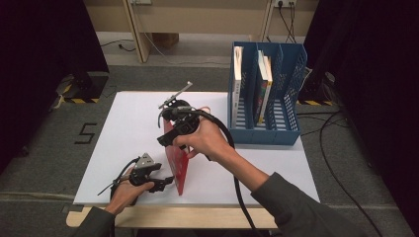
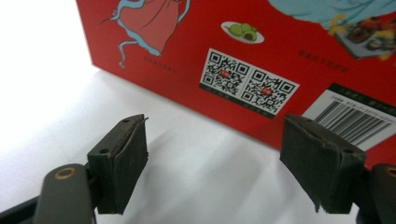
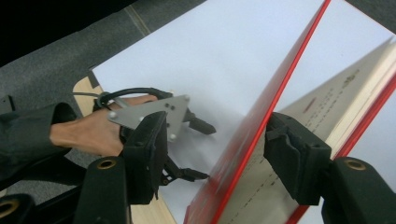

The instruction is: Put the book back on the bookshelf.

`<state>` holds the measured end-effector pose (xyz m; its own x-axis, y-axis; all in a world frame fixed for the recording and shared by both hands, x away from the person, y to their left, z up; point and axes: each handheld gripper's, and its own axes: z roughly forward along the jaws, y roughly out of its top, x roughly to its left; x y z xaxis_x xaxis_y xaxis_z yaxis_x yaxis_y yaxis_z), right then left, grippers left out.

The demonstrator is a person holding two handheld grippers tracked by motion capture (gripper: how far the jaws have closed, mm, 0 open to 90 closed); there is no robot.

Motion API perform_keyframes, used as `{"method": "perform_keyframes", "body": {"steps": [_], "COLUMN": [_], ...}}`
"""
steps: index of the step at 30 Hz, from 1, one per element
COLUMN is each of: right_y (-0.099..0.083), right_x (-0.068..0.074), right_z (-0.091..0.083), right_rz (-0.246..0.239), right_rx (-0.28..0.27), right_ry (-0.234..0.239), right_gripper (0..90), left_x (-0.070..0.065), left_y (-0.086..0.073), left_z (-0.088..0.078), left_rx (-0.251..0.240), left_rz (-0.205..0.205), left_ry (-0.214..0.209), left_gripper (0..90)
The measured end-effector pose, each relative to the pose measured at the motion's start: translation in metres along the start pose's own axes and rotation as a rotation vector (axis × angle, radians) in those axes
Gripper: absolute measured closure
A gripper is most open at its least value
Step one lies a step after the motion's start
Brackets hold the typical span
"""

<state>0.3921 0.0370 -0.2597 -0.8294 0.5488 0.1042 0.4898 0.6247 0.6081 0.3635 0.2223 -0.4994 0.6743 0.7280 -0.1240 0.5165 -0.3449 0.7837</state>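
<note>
From the high view, the red book (image 1: pixel 181 165) stands on edge near the middle of the white table (image 1: pixel 133 128), its long axis running away from you toward the far side, and it sits between your hands: your right gripper (image 1: pixel 169 129) comes down over its top edge, while your left gripper (image 1: pixel 160 183) lies low just left of its near end. The blue file rack (image 1: pixel 291 84), already holding a few books, stands well apart at the far right corner, so your right hand is the nearer one to carry the book there. In the left gripper view, your left gripper (image 2: pixel 215 168) gapes wide with nothing between the pads, and the red book's (image 2: pixel 261 56) back cover faces it square, just ahead. In the right gripper view, your right gripper (image 3: pixel 212 161) straddles the red cover (image 3: pixel 261 121) with jaws spread; the pads look clear of it. Grey carpet floor surrounds the table.
</note>
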Motion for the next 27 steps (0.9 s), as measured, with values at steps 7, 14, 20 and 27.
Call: {"method": "perform_keyframes", "body": {"steps": [7, 14, 20, 27], "right_y": [0.007, 0.008, 0.007, -0.011], "right_x": [0.011, 0.010, 0.005, -0.049], "right_z": [0.001, -0.005, -0.018, -0.032], "right_rz": [-0.023, -0.008, -0.006, 0.148], "right_rx": [0.009, -0.025, -0.070, -0.186], "right_ry": [0.001, 0.043, 0.074, 0.087], "right_gripper": [39.7, 39.0, 35.2, 32.1], "left_x": [0.001, 0.001, 0.000, 0.002], "left_y": [-0.001, -0.002, -0.002, -0.002], "left_z": [0.001, 0.003, 0.003, 0.003], "left_rx": [-0.002, 0.005, 0.011, 0.005], "left_rz": [-0.001, 0.003, 0.011, -0.006], "left_ry": [0.009, 0.018, 0.022, 0.017], "left_gripper": [22.9, 23.9, 24.3, 24.4]}}
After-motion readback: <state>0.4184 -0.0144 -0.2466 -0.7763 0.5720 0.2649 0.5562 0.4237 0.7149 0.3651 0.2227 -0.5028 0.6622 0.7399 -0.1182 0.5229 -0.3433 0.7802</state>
